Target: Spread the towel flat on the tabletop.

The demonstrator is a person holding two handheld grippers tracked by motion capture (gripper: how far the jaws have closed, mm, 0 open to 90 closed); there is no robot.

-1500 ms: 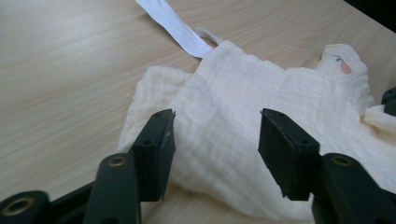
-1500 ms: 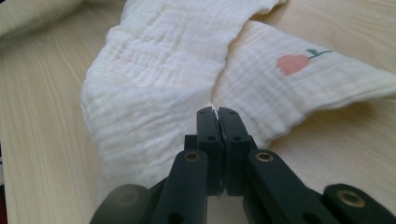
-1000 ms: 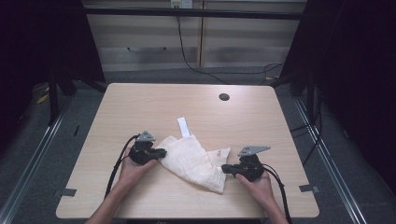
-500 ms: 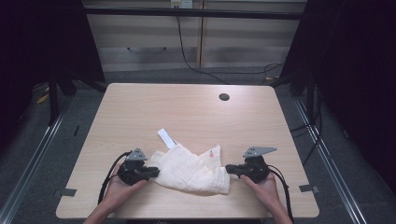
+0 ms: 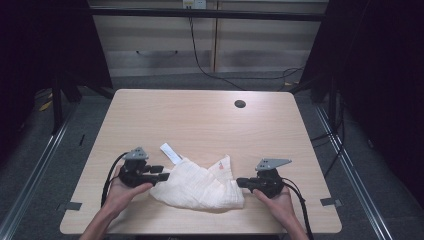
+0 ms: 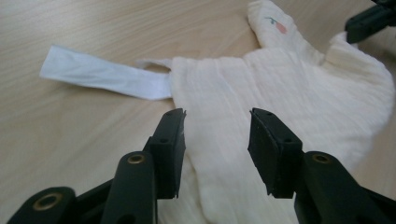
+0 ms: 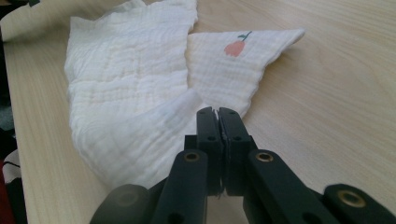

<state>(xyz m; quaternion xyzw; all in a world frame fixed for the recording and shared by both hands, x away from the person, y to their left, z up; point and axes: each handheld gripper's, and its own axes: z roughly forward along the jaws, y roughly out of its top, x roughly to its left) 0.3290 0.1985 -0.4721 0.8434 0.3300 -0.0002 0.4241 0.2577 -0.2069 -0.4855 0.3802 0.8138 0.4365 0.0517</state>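
The desk [image 5: 200, 120] under me is pale wood-look laminate, smooth and matt, with fine straight grain lines. The cloth [image 6: 299, 102] is cream woven fabric, soft and crinkled, with a ribbed gauze-like texture and a small printed flower in one corner. Its white tag [image 6: 102, 74] looks like smoother, flatter ribbon with a faint sheen. My left gripper [image 6: 215, 140] has fingers [image 6: 170, 140] of matt black plastic with brass-coloured rivets; my right gripper [image 7: 217, 126] looks the same. On top of each sits a flat, dull grey plate [image 5: 272, 163].
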